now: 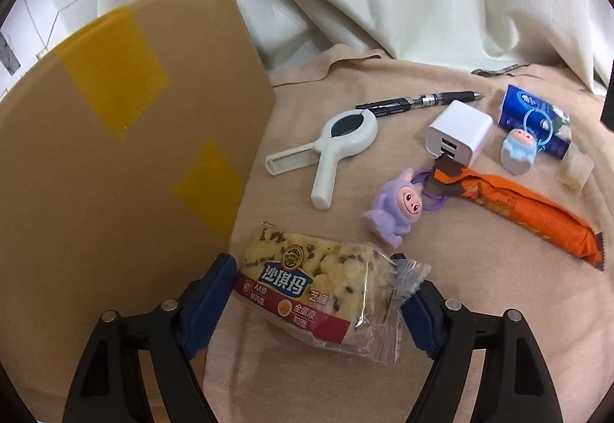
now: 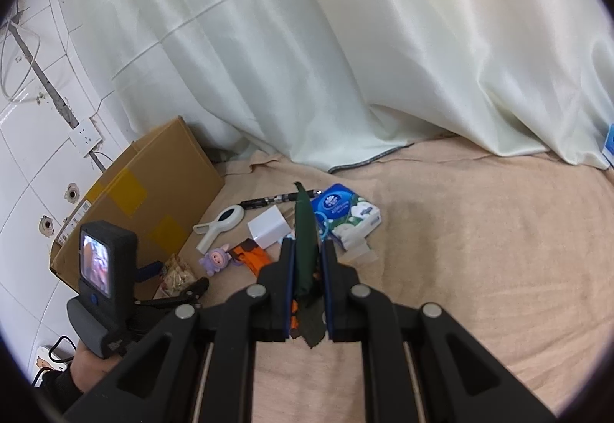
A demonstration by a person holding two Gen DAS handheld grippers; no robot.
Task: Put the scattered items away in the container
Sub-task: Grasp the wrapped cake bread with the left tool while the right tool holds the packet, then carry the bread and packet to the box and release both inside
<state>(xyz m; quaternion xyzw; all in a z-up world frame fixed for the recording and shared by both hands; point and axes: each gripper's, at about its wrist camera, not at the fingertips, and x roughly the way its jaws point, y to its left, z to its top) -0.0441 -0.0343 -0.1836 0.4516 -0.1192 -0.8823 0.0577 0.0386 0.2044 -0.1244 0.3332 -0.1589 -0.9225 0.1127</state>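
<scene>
Beige blanket (image 1: 441, 327); orange packet (image 1: 537, 212) diagonal.

cardboard box (image 1: 115, 154) cut off left, orange wrapper (image 2: 253, 258) half hidden behind jaws

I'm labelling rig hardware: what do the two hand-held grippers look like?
Both match: the left hand-held gripper and right hand-held gripper have black plastic linkage arms with silver round pivot pins and blue finger pads. The left unit carries a dark grey camera block with a small lit screen.
</scene>
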